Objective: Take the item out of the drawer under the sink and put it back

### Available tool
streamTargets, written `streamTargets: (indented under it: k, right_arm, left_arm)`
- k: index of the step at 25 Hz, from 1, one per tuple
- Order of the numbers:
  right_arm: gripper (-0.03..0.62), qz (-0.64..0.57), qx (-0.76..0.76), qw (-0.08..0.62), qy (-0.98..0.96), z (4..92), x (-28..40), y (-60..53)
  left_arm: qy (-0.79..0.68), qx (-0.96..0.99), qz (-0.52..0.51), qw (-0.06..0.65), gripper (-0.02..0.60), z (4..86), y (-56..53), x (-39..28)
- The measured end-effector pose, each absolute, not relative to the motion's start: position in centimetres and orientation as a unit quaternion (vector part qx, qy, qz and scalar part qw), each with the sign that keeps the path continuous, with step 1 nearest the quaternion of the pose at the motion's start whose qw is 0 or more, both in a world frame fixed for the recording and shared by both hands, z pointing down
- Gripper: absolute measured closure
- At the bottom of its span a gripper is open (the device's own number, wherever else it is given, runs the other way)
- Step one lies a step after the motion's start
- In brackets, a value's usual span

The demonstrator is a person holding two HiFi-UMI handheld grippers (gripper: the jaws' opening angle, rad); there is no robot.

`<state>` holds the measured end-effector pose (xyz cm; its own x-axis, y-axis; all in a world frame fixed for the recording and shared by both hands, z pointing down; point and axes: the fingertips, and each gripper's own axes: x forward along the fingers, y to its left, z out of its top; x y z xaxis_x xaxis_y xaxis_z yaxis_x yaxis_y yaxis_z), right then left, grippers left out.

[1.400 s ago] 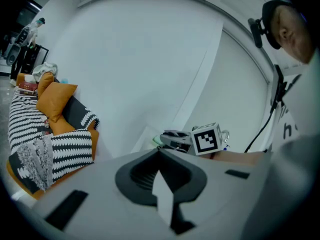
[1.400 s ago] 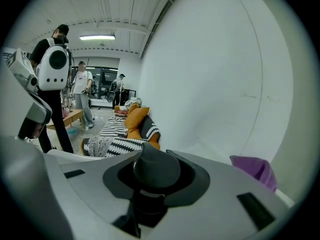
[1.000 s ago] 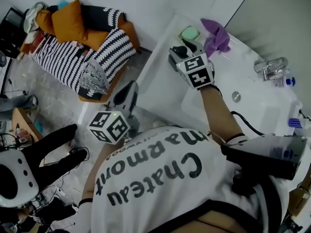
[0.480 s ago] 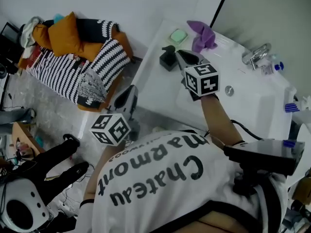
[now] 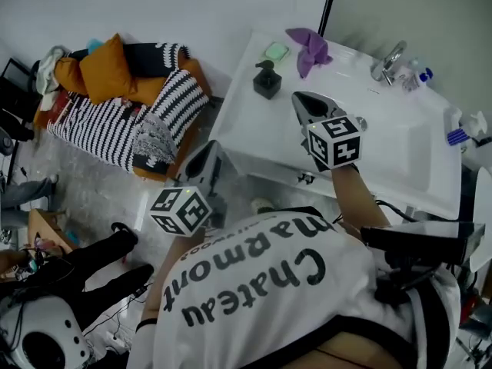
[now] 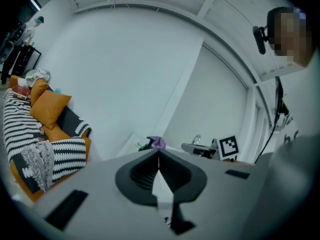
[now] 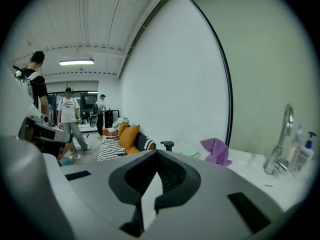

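Pump bottle (image 5: 267,81), black, stands upright on the white sink counter (image 5: 247,121) near its left end, with its long axis vertical and the pump head on top. Its spout direction is too small to tell. Green soap (image 5: 276,51) and a purple cloth (image 5: 310,48) lie just behind it. The right gripper (image 5: 304,98), over the counter, has just been closing its jaws, which now meet on nothing. The left gripper (image 5: 209,149) has its jaws together and holds nothing.

white shirt (image 5: 254,298), black print "Chateau Marmont", seen upside down
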<state>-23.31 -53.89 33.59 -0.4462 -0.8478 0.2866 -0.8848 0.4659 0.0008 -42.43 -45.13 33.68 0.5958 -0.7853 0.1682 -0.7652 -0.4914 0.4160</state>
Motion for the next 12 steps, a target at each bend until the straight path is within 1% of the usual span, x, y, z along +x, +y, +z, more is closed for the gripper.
streamTargets:
  k: [3,6,12]
  right_arm:
    - [0.583,0.084,0.529,0.142,-0.832,34.5,-23.4,-50.4]
    - [0.583,0.089,0.540,0.145,-0.824,34.9,-23.8,-46.2]
    - [0.583,0.134,0.557,0.090,-0.814,34.9,-24.6,-37.1]
  left_arm:
    - [-0.448,0.863,-0.018,0.231,0.572,33.7,-41.4,-44.1]
    - [-0.446,0.865,-0.014,0.232,0.572,33.7,-37.6,-45.6]
    - [-0.441,0.872,-0.014,0.212,0.572,33.3,-30.3,-48.2]
